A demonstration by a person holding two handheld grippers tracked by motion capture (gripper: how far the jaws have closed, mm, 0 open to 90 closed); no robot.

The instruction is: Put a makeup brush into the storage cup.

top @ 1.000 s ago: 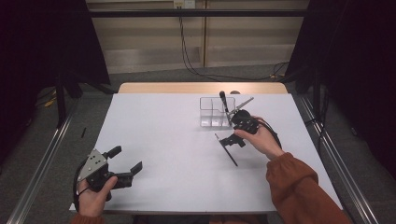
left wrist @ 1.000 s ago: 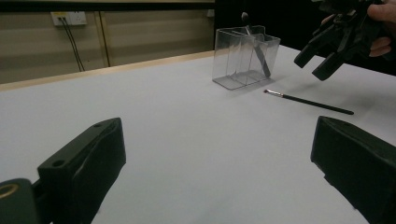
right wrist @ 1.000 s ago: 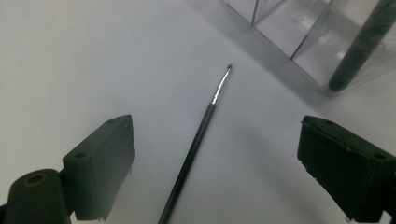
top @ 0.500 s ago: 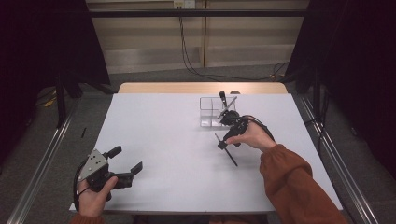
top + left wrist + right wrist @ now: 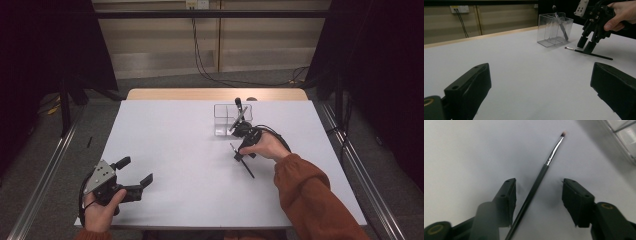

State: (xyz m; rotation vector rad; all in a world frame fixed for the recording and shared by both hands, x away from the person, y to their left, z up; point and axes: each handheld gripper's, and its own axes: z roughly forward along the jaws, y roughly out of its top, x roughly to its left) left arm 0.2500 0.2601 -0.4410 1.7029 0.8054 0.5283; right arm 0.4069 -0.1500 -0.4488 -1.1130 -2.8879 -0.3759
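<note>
A thin black make-up brush (image 5: pixel 248 170) (image 5: pixel 541 175) (image 5: pixel 596 55) lies flat on the white table. My right gripper (image 5: pixel 237 152) (image 5: pixel 539 182) (image 5: pixel 585 47) points down over it, one jaw on each side of the handle. The jaws have just been closing and stand partly open; the pads are clear of the brush. A clear divided organiser box (image 5: pixel 223 119) (image 5: pixel 550 31) stands just beyond, with another brush (image 5: pixel 238 107) (image 5: pixel 561 26) leaning in it. Near the table's front left, my left gripper (image 5: pixel 136 170) (image 5: pixel 540 72) rests open with nothing between its fingers.
The white table (image 5: pixel 175 145) ends in a wooden strip (image 5: pixel 200 94) at the far edge. Metal rails (image 5: pixel 45 170) run along both sides on the floor, and cables (image 5: pixel 200 55) hang at the back wall.
The right gripper has moved left and down over the lying brush, and its jaws have narrowed around the handle. The left gripper has stayed still.
</note>
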